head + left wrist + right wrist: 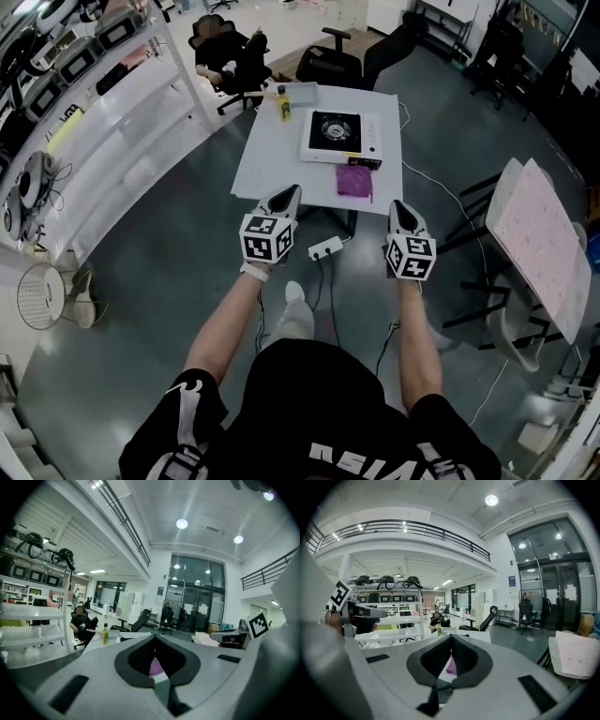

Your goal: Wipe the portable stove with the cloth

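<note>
Floor (187,216) open toward 12 o'clock, up to table (272,155). Power strip (325,248), cables (330,281) on floor dead ahead. Shelving (122,122) flanks 9 o'clock; side table (539,234) 3 o'clock. On table: bottle (282,103) 11 o'clock, stove (339,134), cloth (354,180) 1 o'clock.

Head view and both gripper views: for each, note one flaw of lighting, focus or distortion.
Head view: shelving bows at the left edge, the white table stays sharp. Left gripper view: black corners ring a fisheye circle, ceiling lamps flare into streaks, the left gripper looks soft. Right gripper view: the balcony railing curves, the purple cloth is a blur.
</note>
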The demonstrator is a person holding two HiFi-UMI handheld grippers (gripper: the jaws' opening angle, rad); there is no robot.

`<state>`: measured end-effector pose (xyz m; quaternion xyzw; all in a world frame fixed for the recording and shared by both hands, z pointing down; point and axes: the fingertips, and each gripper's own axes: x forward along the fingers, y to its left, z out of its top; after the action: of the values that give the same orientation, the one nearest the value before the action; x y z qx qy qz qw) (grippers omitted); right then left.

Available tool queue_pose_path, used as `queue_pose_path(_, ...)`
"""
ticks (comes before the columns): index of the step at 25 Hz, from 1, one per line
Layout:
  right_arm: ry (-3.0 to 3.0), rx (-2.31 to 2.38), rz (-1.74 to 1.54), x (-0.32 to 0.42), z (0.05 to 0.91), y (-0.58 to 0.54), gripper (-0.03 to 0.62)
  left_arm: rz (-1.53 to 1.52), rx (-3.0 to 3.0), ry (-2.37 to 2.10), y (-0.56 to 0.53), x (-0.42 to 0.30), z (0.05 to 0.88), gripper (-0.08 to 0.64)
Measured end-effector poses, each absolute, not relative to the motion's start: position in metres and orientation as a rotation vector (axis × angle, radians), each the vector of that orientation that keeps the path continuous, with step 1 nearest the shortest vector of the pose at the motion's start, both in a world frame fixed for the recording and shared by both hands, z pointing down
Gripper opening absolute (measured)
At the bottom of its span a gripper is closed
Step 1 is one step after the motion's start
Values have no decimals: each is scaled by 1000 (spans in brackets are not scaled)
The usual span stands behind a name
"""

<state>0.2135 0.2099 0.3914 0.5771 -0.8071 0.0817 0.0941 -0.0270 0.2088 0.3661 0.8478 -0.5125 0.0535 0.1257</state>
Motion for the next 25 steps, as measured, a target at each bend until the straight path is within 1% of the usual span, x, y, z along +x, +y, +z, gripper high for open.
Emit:
queue_pose_path(13, -2328, 1736, 268, 167, 404, 77, 11, 182, 2481, -1385, 62, -64, 388, 6)
queue_pose_path(25, -2278, 1789, 295, 165, 416, 33, 11, 209, 2501, -1301, 7, -64, 403, 6)
